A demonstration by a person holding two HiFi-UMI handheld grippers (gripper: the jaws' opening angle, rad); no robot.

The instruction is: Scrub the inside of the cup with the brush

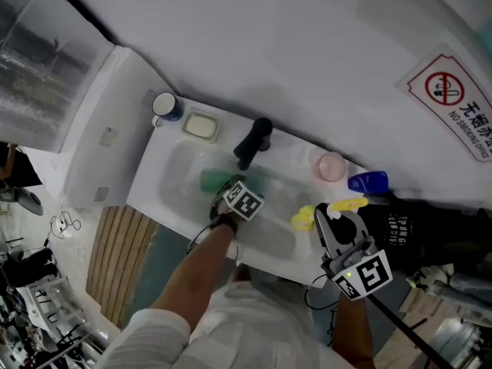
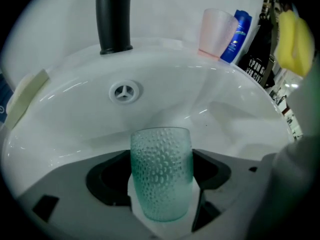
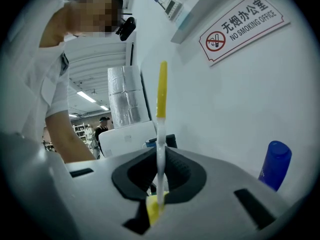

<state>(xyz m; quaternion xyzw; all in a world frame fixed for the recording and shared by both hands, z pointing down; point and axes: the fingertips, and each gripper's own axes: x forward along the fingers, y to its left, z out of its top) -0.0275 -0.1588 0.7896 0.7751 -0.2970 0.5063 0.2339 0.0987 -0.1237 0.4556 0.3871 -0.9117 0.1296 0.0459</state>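
A green dimpled cup (image 2: pixel 161 176) sits between the jaws of my left gripper (image 2: pixel 161 184), base toward the camera, and the dark pads lie against both its sides. In the head view this gripper (image 1: pixel 227 186) reaches down into the white sink (image 1: pixel 165 187), where part of the cup (image 1: pixel 213 180) shows. Over the sink's right rim my right gripper (image 1: pixel 332 215) is shut on the brush (image 1: pixel 347 204). Its yellow head (image 1: pixel 303 218) points toward the basin. In the right gripper view the thin white and yellow handle (image 3: pixel 161 89) rises from the closed jaws of that gripper (image 3: pixel 160 184).
A black faucet (image 1: pixel 252 144) stands at the back of the sink above the drain (image 2: pixel 125 91). A pink cup (image 1: pixel 331 166) and a blue bottle (image 1: pixel 367 181) sit on the right ledge. A soap bar (image 1: pixel 201 125) and a mug (image 1: pixel 166 106) are on the left.
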